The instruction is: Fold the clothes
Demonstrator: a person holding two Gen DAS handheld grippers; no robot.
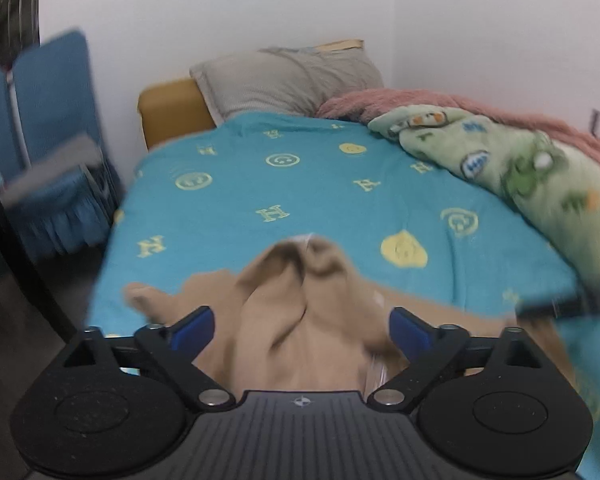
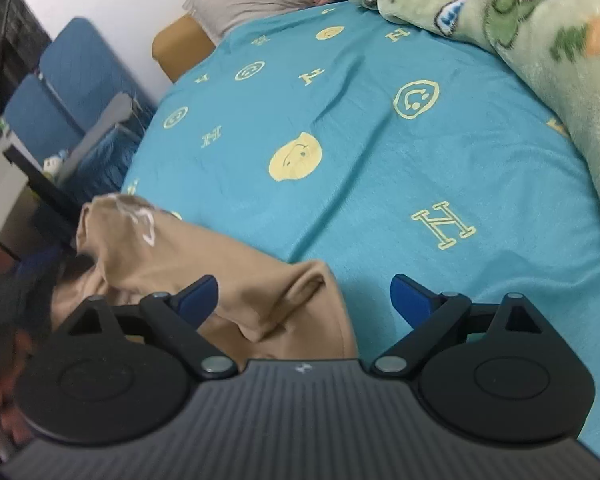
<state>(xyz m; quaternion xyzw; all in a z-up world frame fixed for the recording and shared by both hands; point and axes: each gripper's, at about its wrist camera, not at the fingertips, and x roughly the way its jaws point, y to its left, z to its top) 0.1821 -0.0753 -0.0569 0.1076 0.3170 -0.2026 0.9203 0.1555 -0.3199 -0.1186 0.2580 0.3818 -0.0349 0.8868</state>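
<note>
A tan garment (image 1: 300, 312) lies crumpled at the near edge of the bed, on a turquoise sheet (image 1: 320, 184) printed with yellow smileys and letters. My left gripper (image 1: 302, 326) is open, its blue fingers (image 1: 194, 326) spread to either side of a raised bunch of the cloth. In the right wrist view the same tan garment (image 2: 220, 276) lies at the lower left, showing a white print near its far end. My right gripper (image 2: 304, 294) is open over the garment's right edge; its left finger is above the cloth, the right one (image 2: 412, 296) above the sheet (image 2: 360, 140).
A green cartoon blanket (image 1: 540, 176) and a pink blanket (image 1: 420, 100) are heaped along the bed's right side. A grey pillow (image 1: 284, 80) lies at the head by the white wall. Blue folding chairs (image 1: 48, 120) stand left of the bed, over dark floor.
</note>
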